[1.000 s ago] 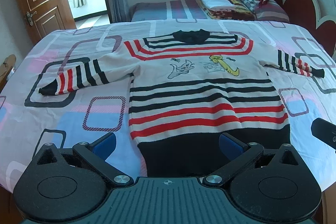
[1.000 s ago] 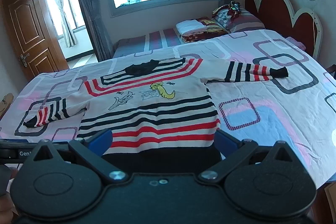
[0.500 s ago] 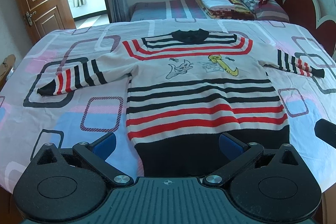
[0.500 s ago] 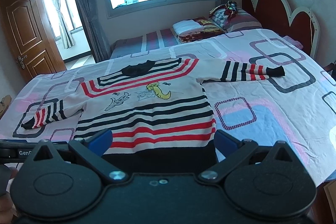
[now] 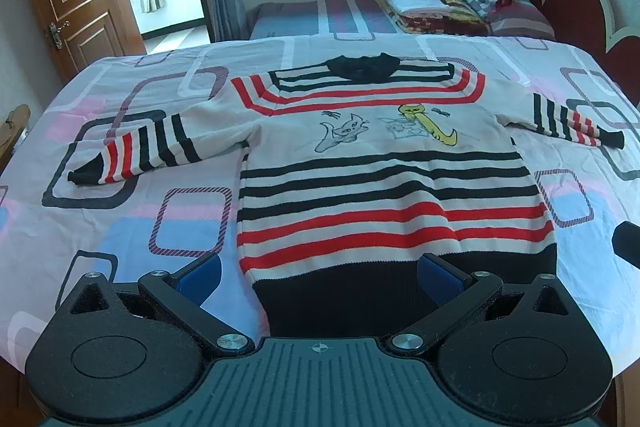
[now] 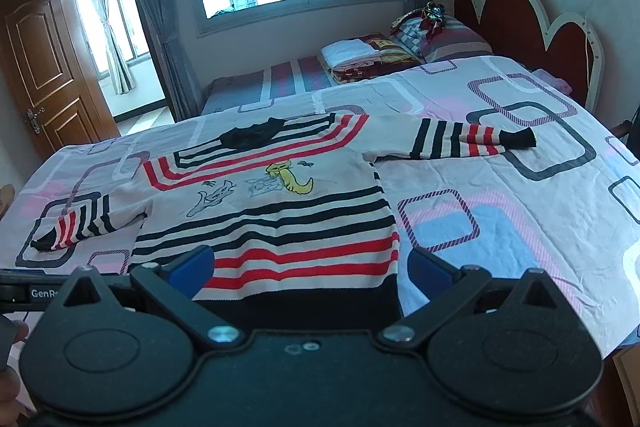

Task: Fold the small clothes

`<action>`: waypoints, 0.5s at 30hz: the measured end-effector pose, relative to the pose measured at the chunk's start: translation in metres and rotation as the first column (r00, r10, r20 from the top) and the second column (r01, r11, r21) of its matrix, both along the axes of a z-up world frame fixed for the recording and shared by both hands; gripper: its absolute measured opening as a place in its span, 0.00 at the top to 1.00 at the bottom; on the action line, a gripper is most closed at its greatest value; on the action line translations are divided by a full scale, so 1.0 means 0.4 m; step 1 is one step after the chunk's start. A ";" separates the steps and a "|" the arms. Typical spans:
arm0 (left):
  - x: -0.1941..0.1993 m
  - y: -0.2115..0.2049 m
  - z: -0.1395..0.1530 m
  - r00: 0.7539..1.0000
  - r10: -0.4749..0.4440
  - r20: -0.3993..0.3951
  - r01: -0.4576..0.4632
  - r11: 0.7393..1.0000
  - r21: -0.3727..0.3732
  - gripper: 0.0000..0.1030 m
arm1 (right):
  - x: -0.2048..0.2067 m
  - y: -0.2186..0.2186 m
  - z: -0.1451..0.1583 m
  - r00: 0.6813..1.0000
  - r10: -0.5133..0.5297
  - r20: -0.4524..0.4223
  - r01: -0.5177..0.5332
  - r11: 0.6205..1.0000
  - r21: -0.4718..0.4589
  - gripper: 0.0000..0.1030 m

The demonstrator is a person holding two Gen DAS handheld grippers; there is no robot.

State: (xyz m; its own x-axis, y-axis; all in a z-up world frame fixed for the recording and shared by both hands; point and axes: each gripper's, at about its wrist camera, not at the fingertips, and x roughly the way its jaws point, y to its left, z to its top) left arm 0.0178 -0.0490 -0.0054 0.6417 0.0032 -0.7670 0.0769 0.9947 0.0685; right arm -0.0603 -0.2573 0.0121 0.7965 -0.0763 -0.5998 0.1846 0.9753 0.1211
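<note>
Striped sweater (image 5: 384, 171) flat on bed (image 5: 120, 227), sleeves out to both sides. Left gripper (image 5: 318, 269) & right gripper (image 6: 308, 263) near its black hem, fingers spread wide, holding nothing.

Sweater (image 5: 384, 163) flat on bed (image 5: 168, 227), sleeves out left and right; folded pile (image 5: 424, 5) behind, beside pillow (image 5: 516, 15) at headboard (image 5: 576, 7).

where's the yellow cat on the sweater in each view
Left wrist: the yellow cat sits right of centre in the upper half, on the sweater's plain chest band.
Right wrist: the yellow cat is left of centre, about mid-height.
Shared landmark: the black collar, up and left of the cat in both views.
</note>
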 end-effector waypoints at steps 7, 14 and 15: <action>0.027 -0.014 -0.008 1.000 0.012 0.000 -0.012 1.000 0.003 0.00 | 0.018 -0.020 -0.004 1.000 -0.006 0.002 0.006 1.000 -0.006 0.01; 0.067 -0.030 -0.023 1.000 0.027 -0.006 -0.027 1.000 0.004 0.00 | 0.050 -0.054 -0.010 1.000 -0.011 0.010 0.011 1.000 -0.029 0.01; 0.072 -0.033 -0.024 1.000 0.031 -0.006 -0.031 1.000 0.006 0.00 | 0.054 -0.059 -0.011 1.000 -0.012 0.013 0.012 0.999 -0.032 0.01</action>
